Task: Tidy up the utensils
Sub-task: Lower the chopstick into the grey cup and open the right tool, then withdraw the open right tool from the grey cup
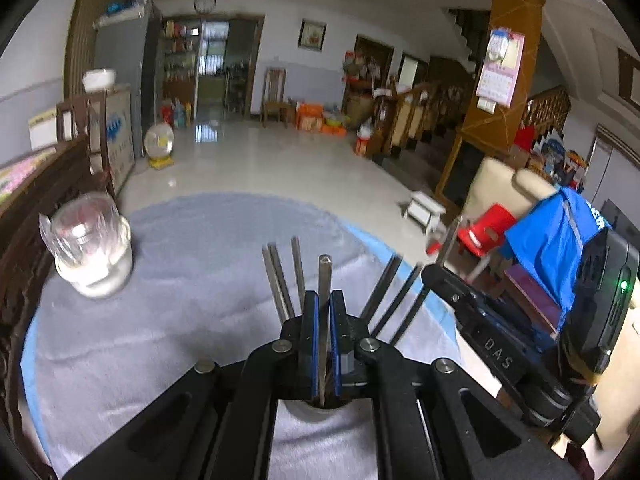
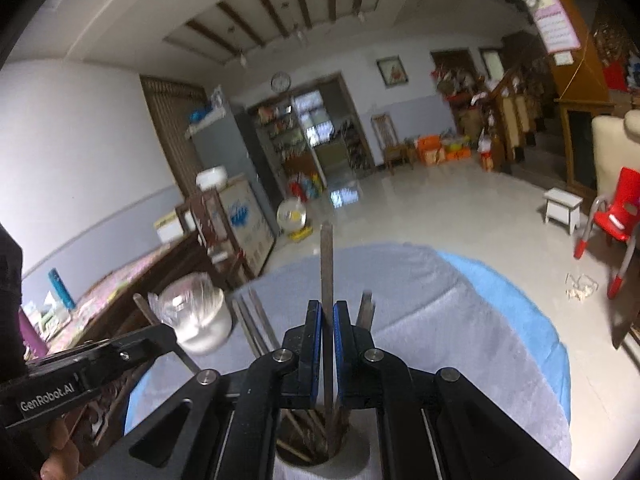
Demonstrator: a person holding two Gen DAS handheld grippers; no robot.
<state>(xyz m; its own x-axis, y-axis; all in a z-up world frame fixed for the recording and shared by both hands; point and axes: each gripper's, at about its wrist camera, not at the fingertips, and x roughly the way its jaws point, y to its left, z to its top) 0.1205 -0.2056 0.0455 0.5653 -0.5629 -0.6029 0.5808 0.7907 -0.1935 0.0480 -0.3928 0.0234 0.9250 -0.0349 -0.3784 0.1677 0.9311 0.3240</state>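
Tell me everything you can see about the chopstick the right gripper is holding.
The chopstick is a long, thin, straight stick, dull brownish grey, perhaps wood or metal, with a squared top end. It stands nearly upright, pinched between the blue pads of the shut right gripper. Its top rises well above the fingers; its lower end reaches down into the white holder below, among other sticks. Blur hides finer surface detail.

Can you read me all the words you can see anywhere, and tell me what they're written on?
"DAS" is on the black body of the right tongs, seen from the left wrist.
"GenRobot.AI" is on the black body of the left tongs, seen from the right wrist.
The wall calendar, the clock face and the blue cloth with white print are too blurred to read.
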